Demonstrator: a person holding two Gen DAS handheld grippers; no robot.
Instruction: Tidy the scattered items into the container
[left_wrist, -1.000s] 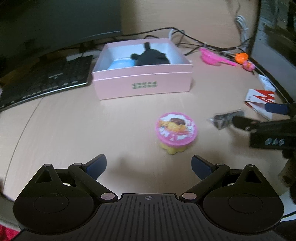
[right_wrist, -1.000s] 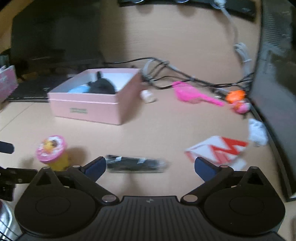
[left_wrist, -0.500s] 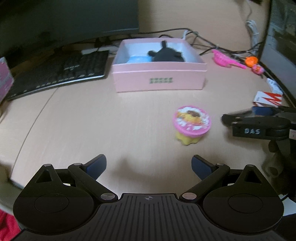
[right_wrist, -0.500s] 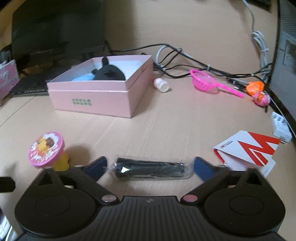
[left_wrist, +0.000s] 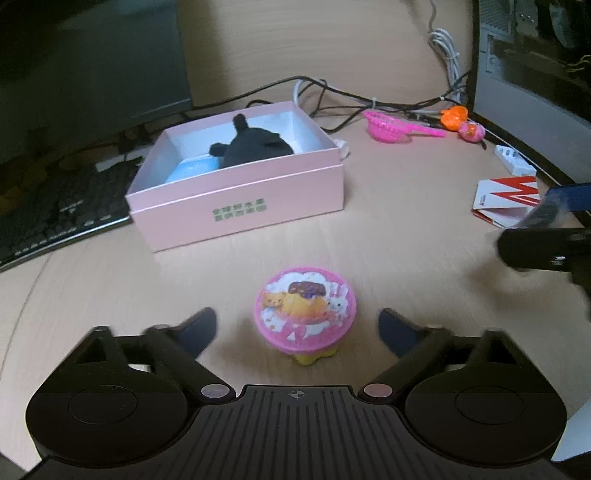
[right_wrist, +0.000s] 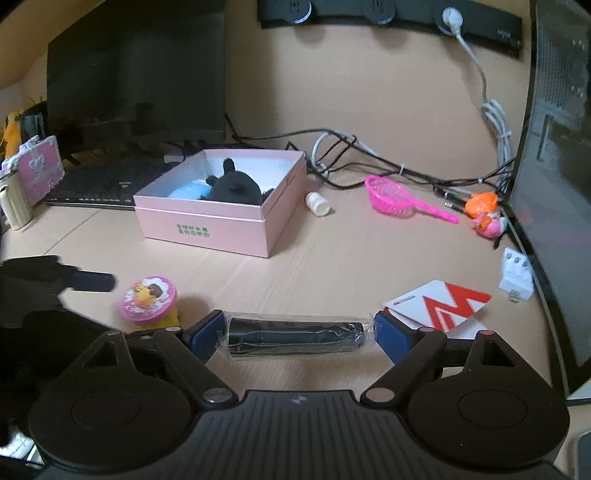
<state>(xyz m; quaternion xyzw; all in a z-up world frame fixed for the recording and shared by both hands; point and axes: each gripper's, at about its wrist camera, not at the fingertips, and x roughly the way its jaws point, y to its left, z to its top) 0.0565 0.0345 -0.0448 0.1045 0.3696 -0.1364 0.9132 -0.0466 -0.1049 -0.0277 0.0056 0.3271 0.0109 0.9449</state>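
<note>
An open pink box (left_wrist: 236, 199) stands on the desk and holds a black plush toy (left_wrist: 255, 147) and a light blue item (left_wrist: 192, 170); it also shows in the right wrist view (right_wrist: 207, 225). A pink-lidded yellow toy cup (left_wrist: 306, 310) stands between the fingers of my open left gripper (left_wrist: 297, 330), which do not touch it. My right gripper (right_wrist: 295, 334) is shut on a black cylinder in clear wrap (right_wrist: 293, 338), gripped end to end, lifted off the desk. The right gripper also shows blurred at the right of the left wrist view (left_wrist: 543, 236).
A pink toy net (right_wrist: 400, 197), an orange and pink toy (right_wrist: 485, 214), a small white bottle (right_wrist: 317, 203), a white plug adapter (right_wrist: 517, 273) and a red-white card packet (right_wrist: 439, 306) lie on the desk. A keyboard (left_wrist: 55, 218), monitor, cables and a PC tower ring the desk.
My left gripper moved forward so the toy cup now sits between its open fingers. My right gripper closed on the wrapped black cylinder and raised it.
</note>
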